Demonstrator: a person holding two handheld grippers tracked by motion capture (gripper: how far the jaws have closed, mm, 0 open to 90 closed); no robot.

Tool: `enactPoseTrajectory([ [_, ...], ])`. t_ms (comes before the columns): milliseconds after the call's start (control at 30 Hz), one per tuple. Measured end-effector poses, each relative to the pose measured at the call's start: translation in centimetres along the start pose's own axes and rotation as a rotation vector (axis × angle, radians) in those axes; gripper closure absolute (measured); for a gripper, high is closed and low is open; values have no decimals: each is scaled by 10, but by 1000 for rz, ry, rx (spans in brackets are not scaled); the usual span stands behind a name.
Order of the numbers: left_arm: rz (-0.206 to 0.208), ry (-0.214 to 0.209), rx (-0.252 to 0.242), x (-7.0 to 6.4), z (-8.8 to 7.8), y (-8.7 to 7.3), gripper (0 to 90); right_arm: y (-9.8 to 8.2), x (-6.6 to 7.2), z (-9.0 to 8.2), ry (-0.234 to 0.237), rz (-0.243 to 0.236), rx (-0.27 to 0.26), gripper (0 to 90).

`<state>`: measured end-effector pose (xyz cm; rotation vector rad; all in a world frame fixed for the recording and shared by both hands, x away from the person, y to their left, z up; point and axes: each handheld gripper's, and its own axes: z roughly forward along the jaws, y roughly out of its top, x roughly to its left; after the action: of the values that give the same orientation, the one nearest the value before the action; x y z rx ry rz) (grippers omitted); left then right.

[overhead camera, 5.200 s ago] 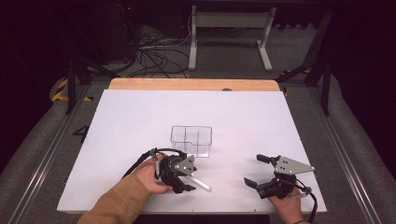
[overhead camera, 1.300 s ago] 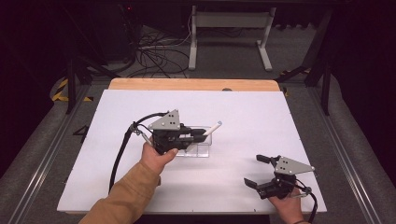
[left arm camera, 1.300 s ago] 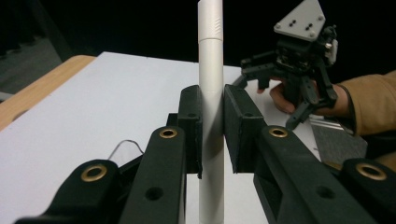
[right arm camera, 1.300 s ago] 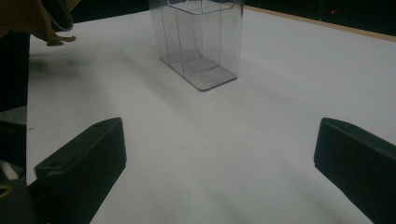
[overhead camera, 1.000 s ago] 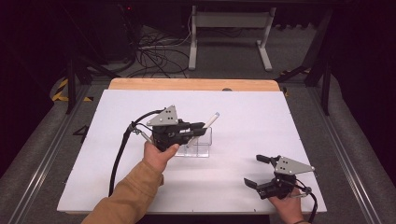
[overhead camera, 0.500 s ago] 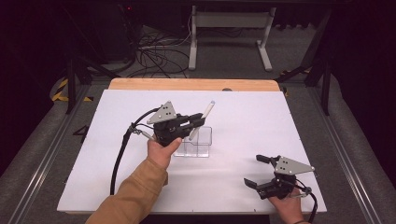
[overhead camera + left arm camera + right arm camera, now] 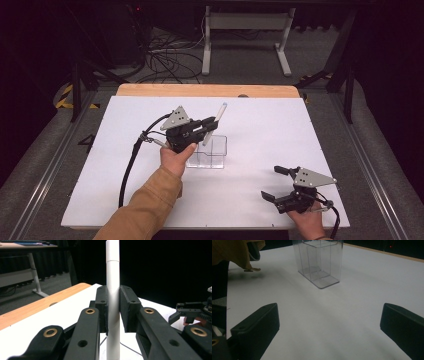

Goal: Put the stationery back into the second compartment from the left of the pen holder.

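White and thin, a tube (image 7: 214, 122) is pinched tight between the jaws of the left gripper (image 7: 210, 125), up in the air above a clear box (image 7: 212, 152) on the white table (image 7: 260, 130). The tube leans a little. The right gripper (image 7: 278, 183) rests near the table's front edge, jaws spread wide, holding nothing.

We see a matt white tabletop (image 7: 280, 135) with a bare wood strip along its far edge; the box (image 7: 319, 262) looks like clear glossy plastic; the white tube (image 7: 113, 297) is smooth and matt; the left gripper (image 7: 113, 312) has matt black jaws with brass-coloured rivets.
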<state>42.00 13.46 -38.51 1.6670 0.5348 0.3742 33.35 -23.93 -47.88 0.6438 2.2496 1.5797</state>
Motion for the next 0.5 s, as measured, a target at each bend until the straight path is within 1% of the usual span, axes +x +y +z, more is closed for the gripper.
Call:
enactPoseTrajectory([
  [67,-2,4,3,2,0,-2,783,0,0,0,0,0,0,27],
  [133,-16,4,2,5,1,-6,782,0,0,0,0,1,0,27],
  [200,-19,5,-5,6,1,-8,782,0,0,0,-1,1,1,27],
  [233,-28,7,-11,7,0,-10,782,0,0,0,-1,2,1,27],
  [300,-47,1,-7,9,0,-14,782,0,0,0,-1,2,1,27],
  [500,-47,2,10,9,-2,-20,781,0,0,0,-2,3,2,27],
])
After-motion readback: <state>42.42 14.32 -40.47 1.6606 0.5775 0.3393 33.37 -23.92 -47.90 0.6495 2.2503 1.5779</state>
